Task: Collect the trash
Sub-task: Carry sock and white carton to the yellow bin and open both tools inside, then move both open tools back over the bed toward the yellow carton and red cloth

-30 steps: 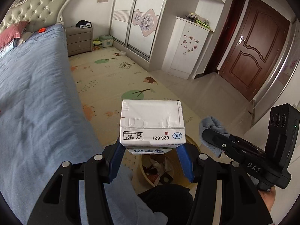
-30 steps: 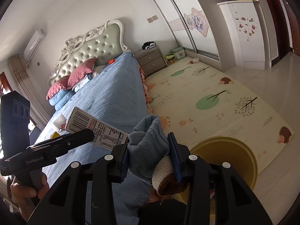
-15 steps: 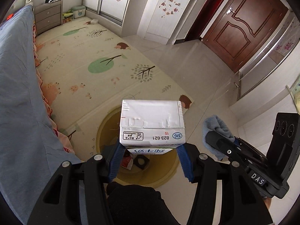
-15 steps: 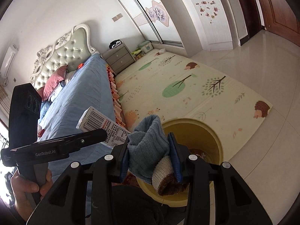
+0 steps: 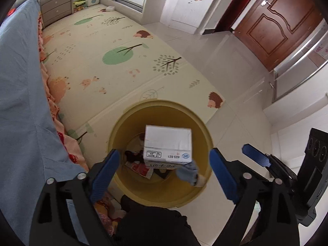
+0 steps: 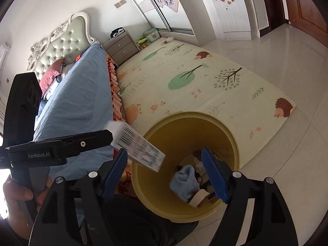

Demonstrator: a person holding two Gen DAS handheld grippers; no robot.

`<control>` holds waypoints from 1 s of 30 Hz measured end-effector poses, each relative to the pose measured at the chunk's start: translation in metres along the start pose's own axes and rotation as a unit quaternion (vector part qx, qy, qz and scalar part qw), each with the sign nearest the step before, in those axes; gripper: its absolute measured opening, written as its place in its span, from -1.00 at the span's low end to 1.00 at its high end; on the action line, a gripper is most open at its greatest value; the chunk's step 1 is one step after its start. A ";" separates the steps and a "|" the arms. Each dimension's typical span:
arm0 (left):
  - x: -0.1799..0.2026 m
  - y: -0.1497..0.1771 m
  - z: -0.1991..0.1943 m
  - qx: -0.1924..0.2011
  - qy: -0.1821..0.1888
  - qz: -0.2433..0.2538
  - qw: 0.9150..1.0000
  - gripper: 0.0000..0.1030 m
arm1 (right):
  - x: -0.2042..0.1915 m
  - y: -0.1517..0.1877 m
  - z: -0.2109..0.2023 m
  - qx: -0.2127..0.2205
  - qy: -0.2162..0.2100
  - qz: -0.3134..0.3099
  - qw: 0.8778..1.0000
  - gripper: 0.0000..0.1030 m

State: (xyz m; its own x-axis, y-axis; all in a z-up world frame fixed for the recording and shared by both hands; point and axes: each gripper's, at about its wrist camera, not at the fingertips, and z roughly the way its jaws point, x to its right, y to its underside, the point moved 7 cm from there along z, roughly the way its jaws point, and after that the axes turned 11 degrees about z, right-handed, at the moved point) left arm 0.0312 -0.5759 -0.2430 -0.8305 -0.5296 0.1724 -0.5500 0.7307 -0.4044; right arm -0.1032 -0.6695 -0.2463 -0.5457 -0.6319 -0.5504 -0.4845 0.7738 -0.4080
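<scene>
Both tongs, left (image 5: 163, 169) and right (image 6: 164, 174), are opening, nothing pinched. Milk carton (image 5: 168, 145) and blue sock (image 6: 185, 184) are dropping into the yellow bin (image 5: 121, 127). This deposit looks nearly complete; no further trash is visible.

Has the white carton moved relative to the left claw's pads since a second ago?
Yes. The white carton has left the opening left claw and sits farther away, blurred, over the yellow bin's mouth.

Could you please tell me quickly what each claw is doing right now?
Left claw: opening, white cardboard carton released above the yellow plastic bin.
Right claw: opening, blue knitted sock released.
</scene>
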 end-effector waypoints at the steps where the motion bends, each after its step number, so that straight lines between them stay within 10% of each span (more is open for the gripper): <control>1: -0.002 0.001 0.000 -0.005 0.002 -0.005 1.000 0.74 | 0.002 0.001 -0.001 0.001 -0.003 0.007 1.000 0.42; 19: 0.002 0.002 -0.060 0.057 0.003 0.010 0.998 0.77 | -0.014 0.001 -0.019 0.007 -0.017 0.011 1.000 0.43; 30: -0.045 0.032 -0.142 0.135 -0.086 0.017 0.987 0.86 | -0.102 0.011 -0.027 0.018 -0.083 -0.046 0.995 0.49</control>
State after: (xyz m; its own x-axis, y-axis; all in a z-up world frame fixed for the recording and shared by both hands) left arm 0.0385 -0.4676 -0.1359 -0.8084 -0.5886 0.0081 -0.4583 0.6207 -0.6361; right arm -0.0713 -0.5973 -0.1748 -0.3782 -0.6869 -0.6206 -0.5009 0.7156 -0.4868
